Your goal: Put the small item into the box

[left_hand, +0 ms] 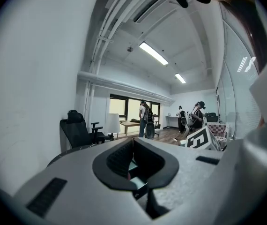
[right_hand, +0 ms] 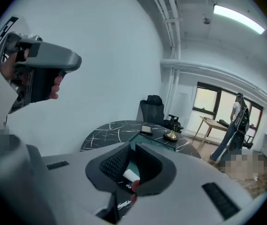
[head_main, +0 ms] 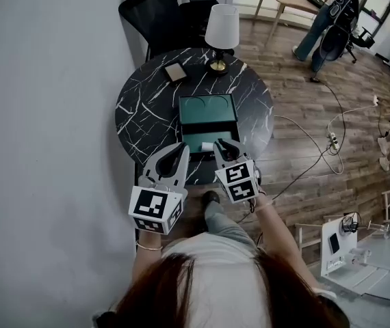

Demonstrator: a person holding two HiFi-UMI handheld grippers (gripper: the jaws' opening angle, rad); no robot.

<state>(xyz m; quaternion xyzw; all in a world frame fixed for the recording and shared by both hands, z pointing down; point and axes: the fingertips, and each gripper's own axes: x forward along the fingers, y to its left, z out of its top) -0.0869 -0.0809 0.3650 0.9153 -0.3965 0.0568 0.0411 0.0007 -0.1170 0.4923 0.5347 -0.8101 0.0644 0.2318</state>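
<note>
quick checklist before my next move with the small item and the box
1. Box open, lid back: ok
2. Small white item found, showing between the right gripper jaws in the right gripper view: ok
3. Right jaws pressing on the item: cannot tell, a narrow gap shows at the tips
4. Item already inside the box: cannot tell, in the head view it sits at the box's near edge
5. Left gripper jaws together, empty, beside the box: ok
6. Lamp behind the box, out of the way: ok
</note>
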